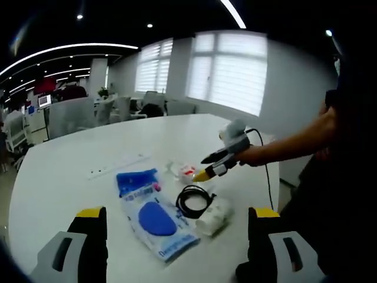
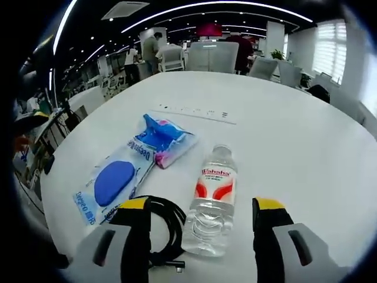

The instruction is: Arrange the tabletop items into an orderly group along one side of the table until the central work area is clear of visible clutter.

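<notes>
The water bottle [image 2: 211,200] lies on its side on the white table [image 2: 306,147], directly ahead of the right gripper [image 2: 200,236] and between its two spread, empty jaws. Its long axis runs almost straight away from the jaws, cap at the far end, base nearest. So the right gripper is plainly the nearer one, seen from the left gripper view reaching over the bottle [image 1: 184,172], and closing on the body looks like the likely next step.

Just left of the bottle sits a coiled black cable [image 2: 162,227], touching or nearly touching it. Beyond that lies a flat blue-and-white packet [image 2: 115,183], and overlapping its far end a smaller blue-and-pink pouch [image 2: 162,138]. The bottle holds clear water, seemingly close to full.

The left gripper [image 1: 177,247] hangs back near the table's edge, jaws wide apart and empty, the packet [image 1: 154,217], cable [image 1: 193,200] and a white block [image 1: 213,215] ahead of it.
</notes>
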A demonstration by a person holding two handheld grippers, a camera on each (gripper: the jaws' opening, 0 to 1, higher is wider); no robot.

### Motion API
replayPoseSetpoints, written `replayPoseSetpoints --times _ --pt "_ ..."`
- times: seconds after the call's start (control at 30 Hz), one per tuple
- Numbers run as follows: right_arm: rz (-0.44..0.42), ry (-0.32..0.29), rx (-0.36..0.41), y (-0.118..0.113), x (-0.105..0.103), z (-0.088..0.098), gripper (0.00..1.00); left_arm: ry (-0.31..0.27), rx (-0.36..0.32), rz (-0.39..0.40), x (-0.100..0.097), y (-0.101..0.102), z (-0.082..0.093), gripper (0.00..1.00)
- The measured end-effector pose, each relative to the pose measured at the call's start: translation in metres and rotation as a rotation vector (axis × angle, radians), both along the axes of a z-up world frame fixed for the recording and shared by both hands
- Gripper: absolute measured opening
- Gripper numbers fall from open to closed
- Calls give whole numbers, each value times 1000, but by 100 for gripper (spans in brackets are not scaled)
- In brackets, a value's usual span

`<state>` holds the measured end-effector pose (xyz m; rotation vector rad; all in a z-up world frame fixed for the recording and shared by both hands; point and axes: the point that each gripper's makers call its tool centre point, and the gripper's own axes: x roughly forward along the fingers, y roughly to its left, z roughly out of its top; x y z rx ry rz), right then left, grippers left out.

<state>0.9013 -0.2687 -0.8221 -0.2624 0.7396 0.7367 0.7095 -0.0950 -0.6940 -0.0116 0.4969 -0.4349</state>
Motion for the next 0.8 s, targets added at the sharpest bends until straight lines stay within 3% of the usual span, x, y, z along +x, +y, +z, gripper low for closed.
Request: replayPoseSetpoints --times 0.3,0.4,0.8 --pt "-32 -5 -19 6 15 -10 60 4 3 -9 1 -1 -2 98" --pt "-35 -19 -59 3 19 -16 58 5 2 -10 3 0 -2 98" --pt "-70 8 -103 0 30 -35 52 13 -1 0 6 5 -7 96"
